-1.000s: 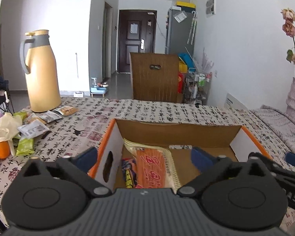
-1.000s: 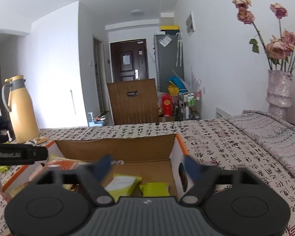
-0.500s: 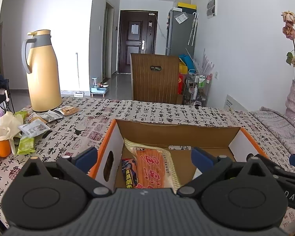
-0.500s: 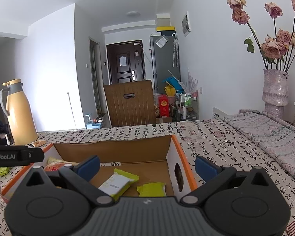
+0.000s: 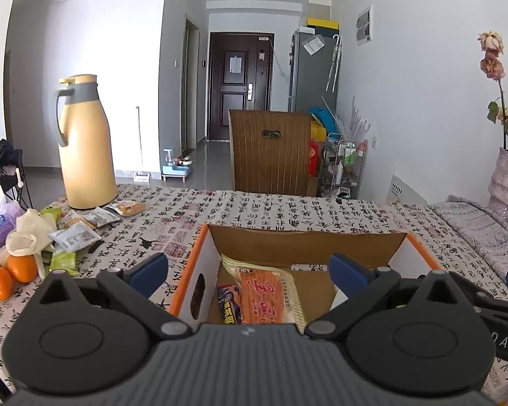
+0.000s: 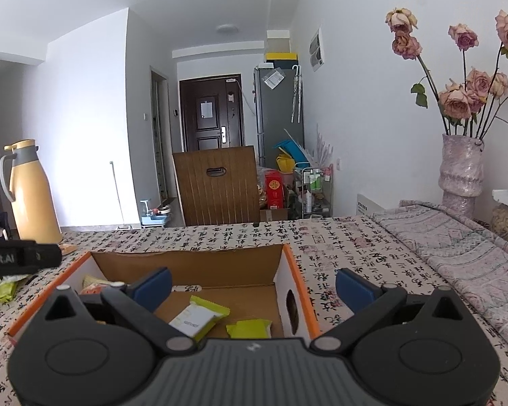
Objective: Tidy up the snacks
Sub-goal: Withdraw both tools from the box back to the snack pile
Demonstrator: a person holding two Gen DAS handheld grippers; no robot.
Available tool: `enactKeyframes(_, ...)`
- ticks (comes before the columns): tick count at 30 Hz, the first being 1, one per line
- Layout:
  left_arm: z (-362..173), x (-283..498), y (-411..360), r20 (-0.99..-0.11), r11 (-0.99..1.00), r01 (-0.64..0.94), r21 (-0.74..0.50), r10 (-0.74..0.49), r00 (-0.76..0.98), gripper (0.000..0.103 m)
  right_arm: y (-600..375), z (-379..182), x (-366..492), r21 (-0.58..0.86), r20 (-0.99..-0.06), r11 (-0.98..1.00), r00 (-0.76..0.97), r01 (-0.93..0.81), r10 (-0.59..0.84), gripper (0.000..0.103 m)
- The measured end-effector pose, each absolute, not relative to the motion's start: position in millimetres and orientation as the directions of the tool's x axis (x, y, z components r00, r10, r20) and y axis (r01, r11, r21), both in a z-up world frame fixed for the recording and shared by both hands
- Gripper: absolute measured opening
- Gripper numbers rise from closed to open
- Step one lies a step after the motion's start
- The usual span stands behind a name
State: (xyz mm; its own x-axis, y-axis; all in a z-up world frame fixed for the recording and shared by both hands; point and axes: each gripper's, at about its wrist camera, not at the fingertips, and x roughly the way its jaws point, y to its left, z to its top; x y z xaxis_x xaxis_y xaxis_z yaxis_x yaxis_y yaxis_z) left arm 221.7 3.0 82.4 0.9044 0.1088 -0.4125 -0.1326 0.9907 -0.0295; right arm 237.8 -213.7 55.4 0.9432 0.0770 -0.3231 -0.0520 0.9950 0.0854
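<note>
Both the left gripper [image 5: 249, 269] and right gripper [image 6: 254, 284] hover above the cardboard box [image 5: 308, 242], jaws spread, empty. Orange packet [image 5: 262, 296] lies inside the box.

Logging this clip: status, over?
Both hand-held grippers open, empty. Orange snack packet inside orange-rimmed cardboard box. Loose snack packets remain beside yellow thermos.

My table [image 5: 288, 209], under a calligraphy-print cloth, carries the cardboard box [image 5: 321, 240], a yellow thermos [image 5: 84, 149], loose snack packets [image 5: 74, 233], oranges [image 5: 10, 270], and a vase [image 6: 460, 172].
</note>
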Motion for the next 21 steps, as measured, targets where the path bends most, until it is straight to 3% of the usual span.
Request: enactKeyframes(21, 73.6, 131.1, 5.5, -0.429, 0.995, -0.095, -0.021, 0.077, 0.900, 0.103, -226.9, 54.2, 147.6, 0.073, -0.350, 0.996, 0.933, -0.056, 0.079, 0.103)
